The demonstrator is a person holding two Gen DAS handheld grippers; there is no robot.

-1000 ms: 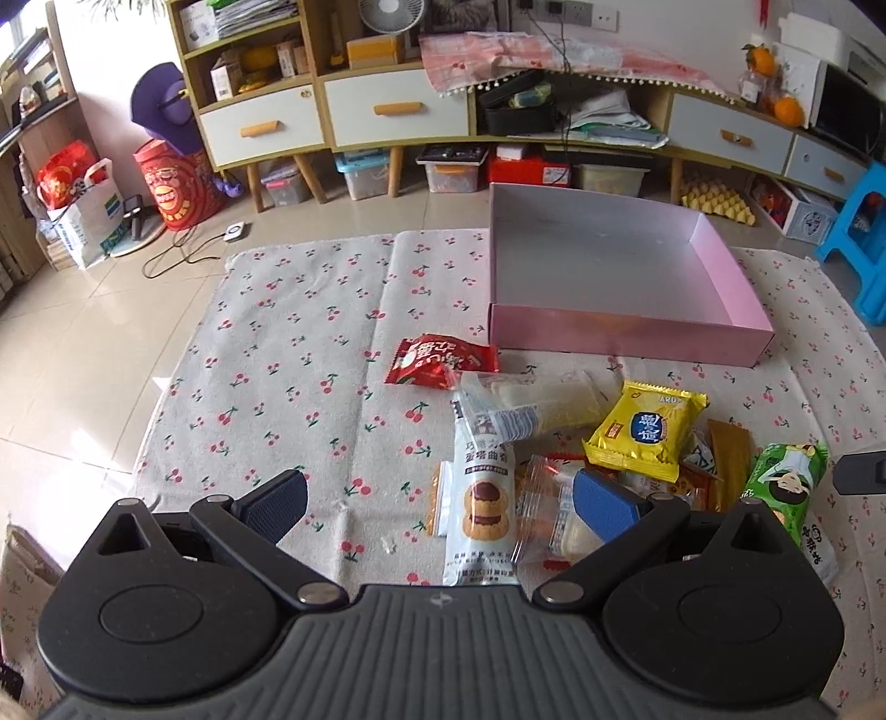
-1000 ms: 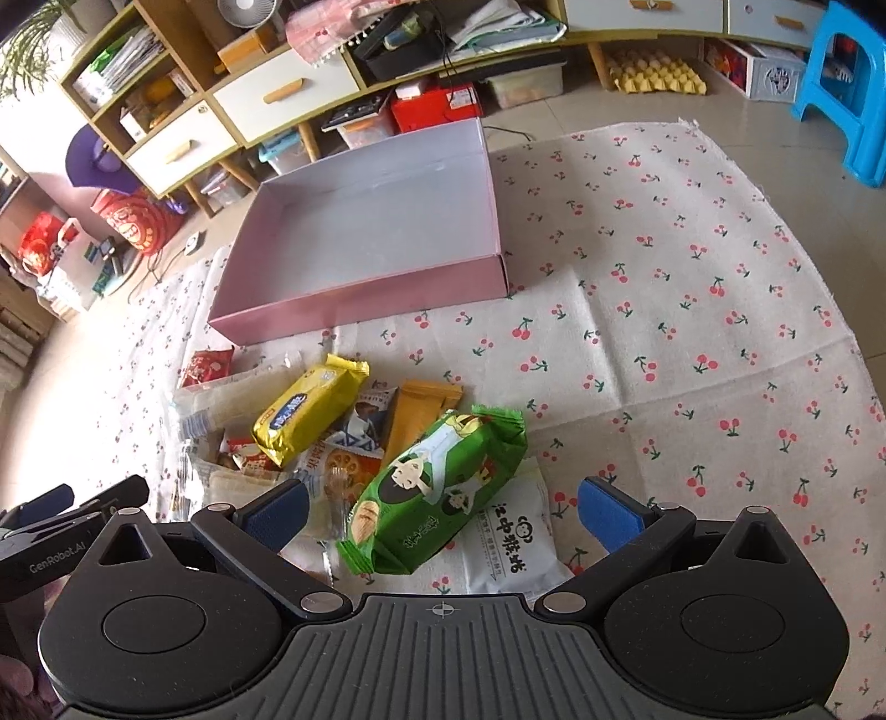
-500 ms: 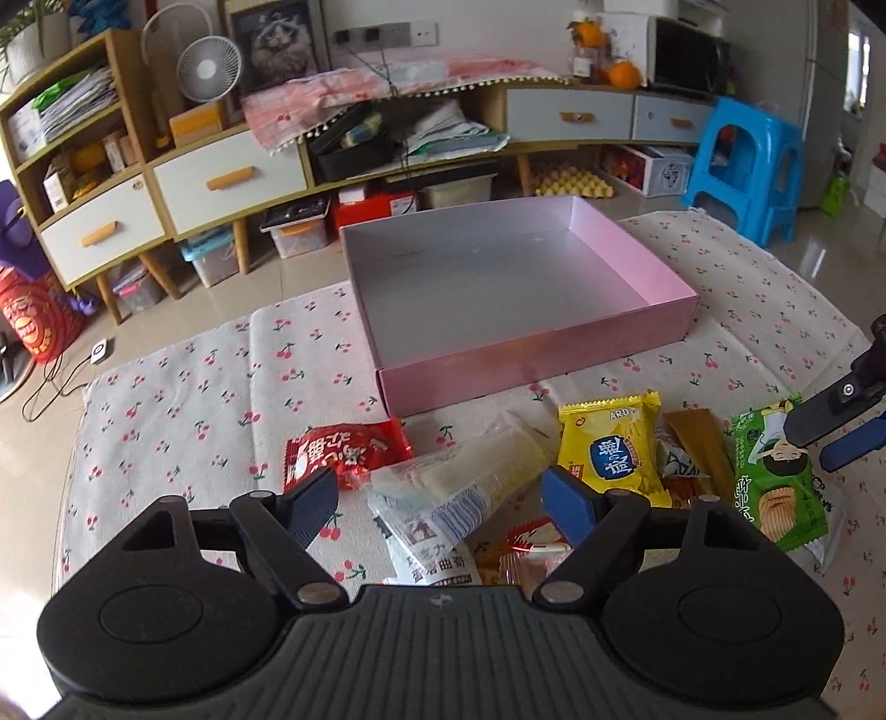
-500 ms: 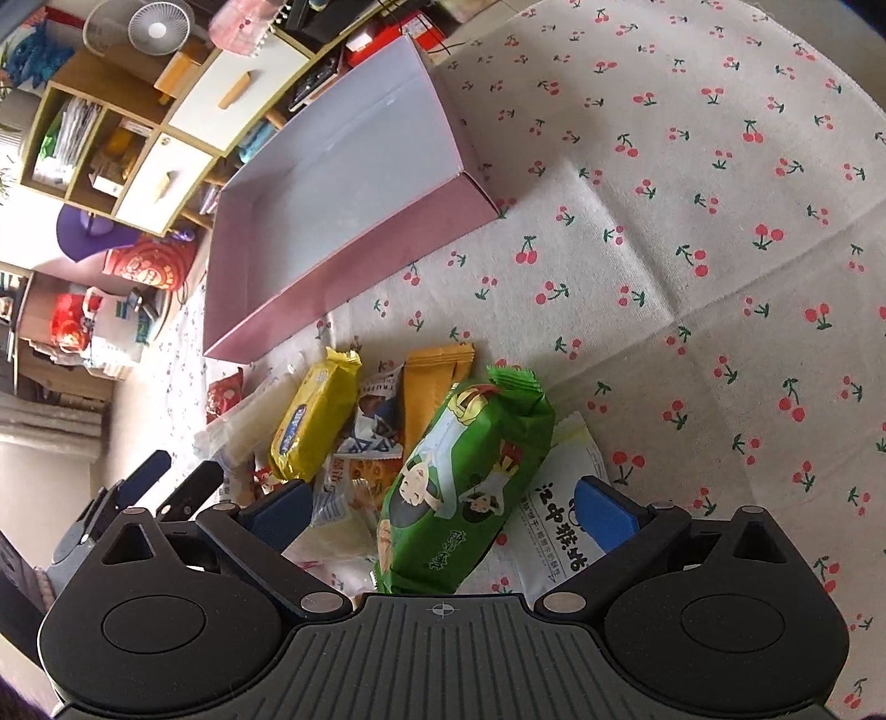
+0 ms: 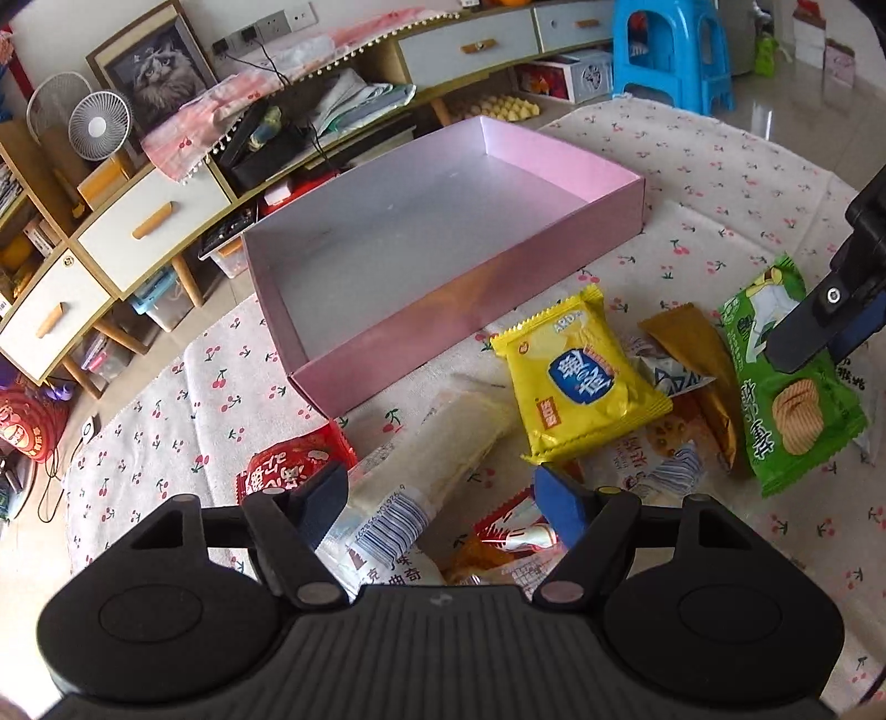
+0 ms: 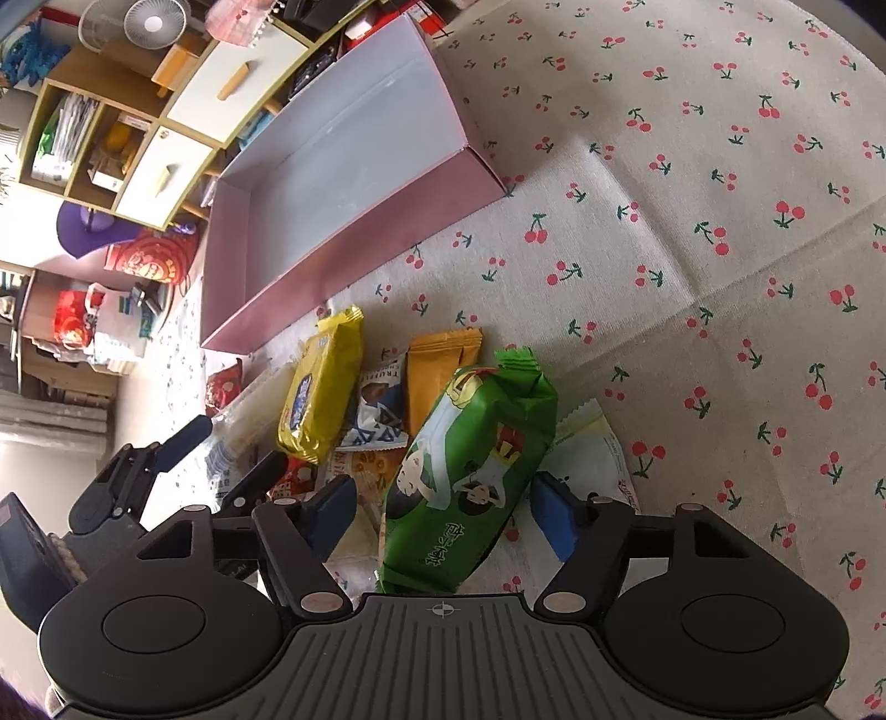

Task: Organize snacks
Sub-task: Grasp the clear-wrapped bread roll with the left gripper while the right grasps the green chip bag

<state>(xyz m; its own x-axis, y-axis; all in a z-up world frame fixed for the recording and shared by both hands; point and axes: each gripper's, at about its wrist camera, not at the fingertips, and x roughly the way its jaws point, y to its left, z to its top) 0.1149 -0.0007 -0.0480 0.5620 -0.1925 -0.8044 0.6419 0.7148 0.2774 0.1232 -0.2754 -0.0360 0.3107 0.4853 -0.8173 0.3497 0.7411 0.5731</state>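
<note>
A pile of snack packs lies on the cherry-print cloth (image 5: 166,410) in front of an empty pink box (image 5: 470,282). My left gripper (image 5: 443,493) is open, its fingers either side of a long clear pack of pale biscuits (image 5: 443,443), low over it. A yellow pack (image 5: 576,382), a red pack (image 5: 288,465) and a brown pack (image 5: 692,354) lie close by. My right gripper (image 6: 437,515) is open around a green chip bag (image 6: 470,476), which also shows in the left wrist view (image 5: 786,387). The pink box (image 6: 354,232) lies beyond.
A low cabinet with drawers (image 5: 138,221) and shelves runs behind the cloth. A blue plastic stool (image 5: 670,50) stands at the far right. A small white fan (image 5: 99,124) sits on the cabinet. Bags lie on the floor at the left (image 6: 94,321).
Both grippers have come lower and closer to the pile. The left has swung right over the clear biscuit pack. The right has closed in on the green bag, jaws still open.
</note>
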